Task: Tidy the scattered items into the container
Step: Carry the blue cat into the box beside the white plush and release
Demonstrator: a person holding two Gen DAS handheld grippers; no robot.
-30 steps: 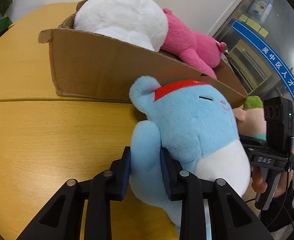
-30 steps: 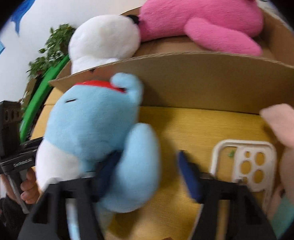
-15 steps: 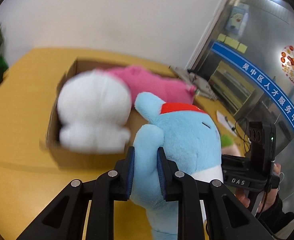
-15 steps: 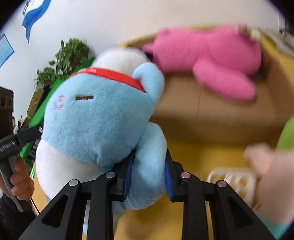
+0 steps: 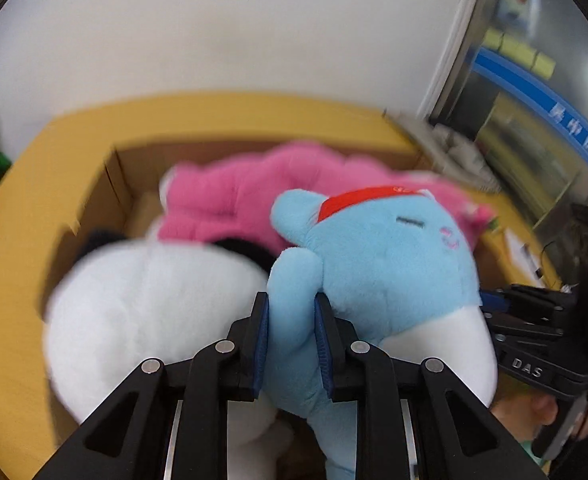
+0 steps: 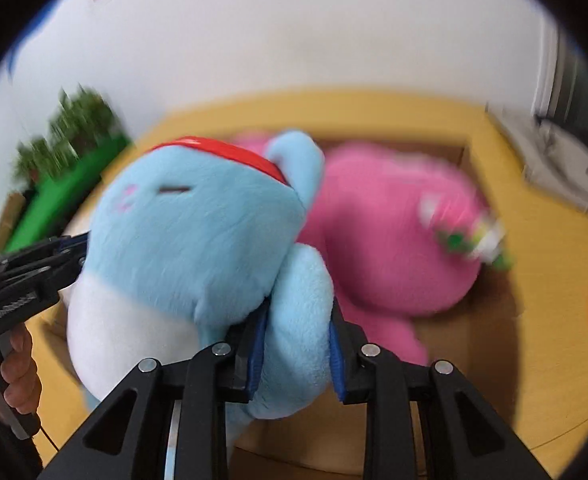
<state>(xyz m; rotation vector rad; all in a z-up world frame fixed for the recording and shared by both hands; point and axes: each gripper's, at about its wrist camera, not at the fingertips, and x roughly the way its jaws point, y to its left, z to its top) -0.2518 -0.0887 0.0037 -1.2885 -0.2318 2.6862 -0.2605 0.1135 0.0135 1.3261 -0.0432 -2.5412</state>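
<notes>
A light blue plush toy (image 5: 381,264) with a red headband and white belly hangs in the air over the open cardboard box (image 5: 114,184). My left gripper (image 5: 290,320) is shut on one of its arms. My right gripper (image 6: 295,328) is shut on its other arm; the toy (image 6: 190,232) fills the left of the right wrist view. Inside the box lie a pink plush (image 5: 230,196) and a white plush (image 5: 150,312). The pink plush (image 6: 393,232) also shows in the right wrist view, in the box (image 6: 465,328).
The box stands on a yellow wooden table (image 5: 22,240). Papers (image 6: 557,160) lie at the table's far right. A green plant (image 6: 74,120) stands behind on the left. A white wall is behind.
Both grippers have lifted the blue plush up from the table in front of the box and carried it forward over the open box. The view now looks down into the box.
</notes>
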